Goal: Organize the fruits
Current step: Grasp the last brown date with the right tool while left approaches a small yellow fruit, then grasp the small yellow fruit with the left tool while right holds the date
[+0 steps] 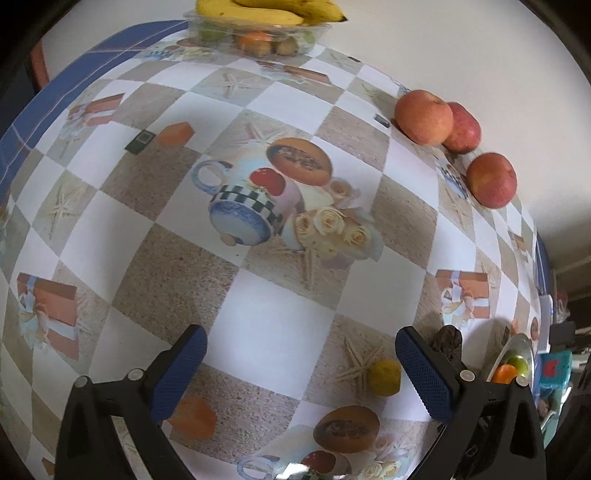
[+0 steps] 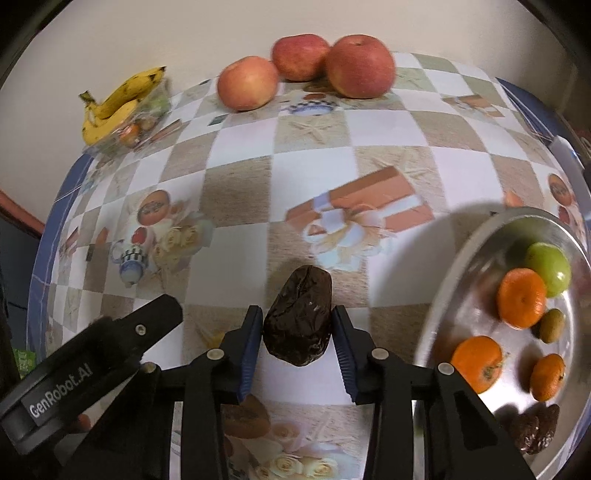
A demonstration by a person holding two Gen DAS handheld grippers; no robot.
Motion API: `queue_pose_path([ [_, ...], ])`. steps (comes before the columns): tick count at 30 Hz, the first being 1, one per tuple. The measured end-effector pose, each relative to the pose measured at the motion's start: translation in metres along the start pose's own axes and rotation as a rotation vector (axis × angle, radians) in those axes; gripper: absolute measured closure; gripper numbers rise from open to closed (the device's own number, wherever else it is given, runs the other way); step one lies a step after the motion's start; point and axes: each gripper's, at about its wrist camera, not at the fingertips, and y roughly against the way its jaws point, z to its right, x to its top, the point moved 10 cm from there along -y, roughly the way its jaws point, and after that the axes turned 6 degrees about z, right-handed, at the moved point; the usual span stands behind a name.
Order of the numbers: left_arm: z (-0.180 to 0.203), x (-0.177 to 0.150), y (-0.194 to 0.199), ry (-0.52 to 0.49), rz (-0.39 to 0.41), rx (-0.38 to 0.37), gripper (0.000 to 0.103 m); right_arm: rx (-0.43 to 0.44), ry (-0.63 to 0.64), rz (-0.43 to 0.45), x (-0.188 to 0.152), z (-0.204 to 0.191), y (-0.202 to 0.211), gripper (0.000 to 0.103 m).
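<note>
My right gripper (image 2: 298,317) is shut on a dark brown date (image 2: 300,314), held just above the patterned tablecloth, left of the metal plate (image 2: 443,280). The plate holds a green fruit (image 2: 550,267), three oranges (image 2: 521,297), a small olive-coloured fruit (image 2: 553,325) and another date (image 2: 537,430). My left gripper (image 1: 301,354) is open and empty above the cloth. A small yellow fruit (image 1: 384,377) lies just inside its right finger (image 1: 424,373). The held date shows behind that finger (image 1: 447,341).
Three apples (image 2: 360,66) sit at the far edge by the wall, also in the left wrist view (image 1: 424,117). A clear box with small fruits and bananas (image 1: 269,11) on top stands at the back. The plate's edge (image 1: 511,350) is at lower right.
</note>
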Motion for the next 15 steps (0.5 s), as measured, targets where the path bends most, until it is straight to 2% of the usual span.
queue_pose_path([
  [6, 0.011, 0.001, 0.002, -0.038, 0.017, -0.008, 0.004, 0.009, -0.074, -0.009, 0.000, 0.014, 0.002, 0.063],
  [13, 0.006, 0.004, 0.006, 0.004, 0.020, -0.032, 0.007, 0.026, -0.117, 0.031, 0.009, 0.020, 0.015, 0.063],
  [15, 0.011, -0.001, 0.004, 0.000, 0.004, -0.045, 0.012, 0.030, -0.121, 0.049, 0.013, 0.020, 0.021, 0.063],
])
